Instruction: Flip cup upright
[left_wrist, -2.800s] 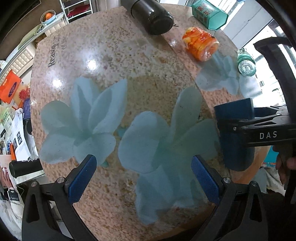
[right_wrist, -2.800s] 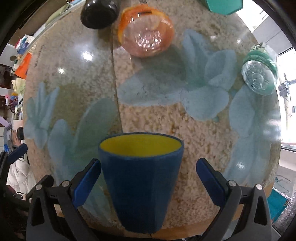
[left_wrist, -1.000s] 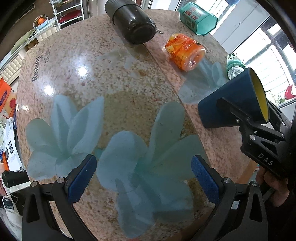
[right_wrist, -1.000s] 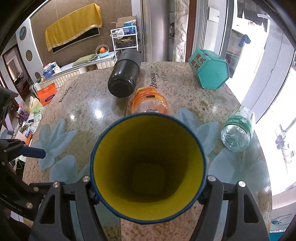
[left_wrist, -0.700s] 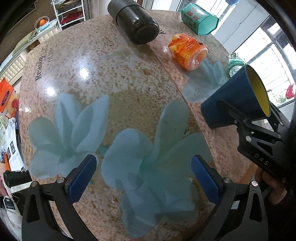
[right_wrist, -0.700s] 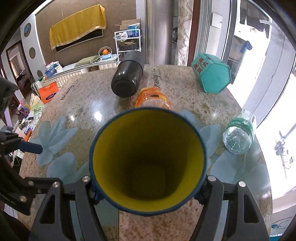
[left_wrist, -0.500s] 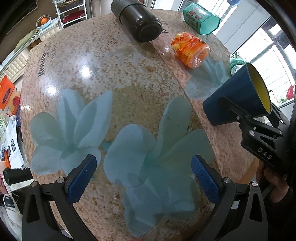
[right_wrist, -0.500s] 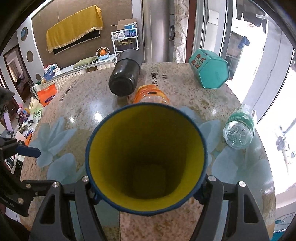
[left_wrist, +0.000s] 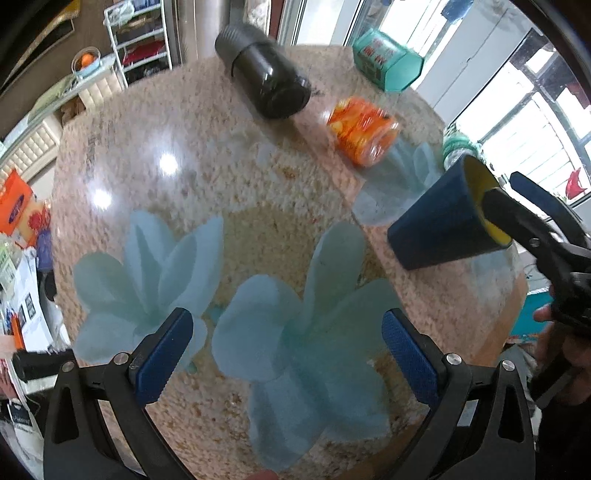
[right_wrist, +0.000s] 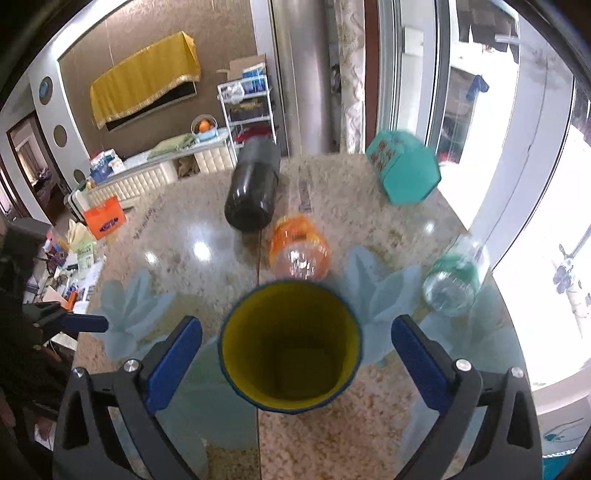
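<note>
The cup stands upright on the table, between the wide-open right hand-held gripper; release looks done. Next: withdraw toward 6 o'clock. Left hand-held gripper wide, empty.

The right claw's finger covers part of the cup's yellow rim. Lettering on the teal hexagonal tin is too blurred to read.
</note>
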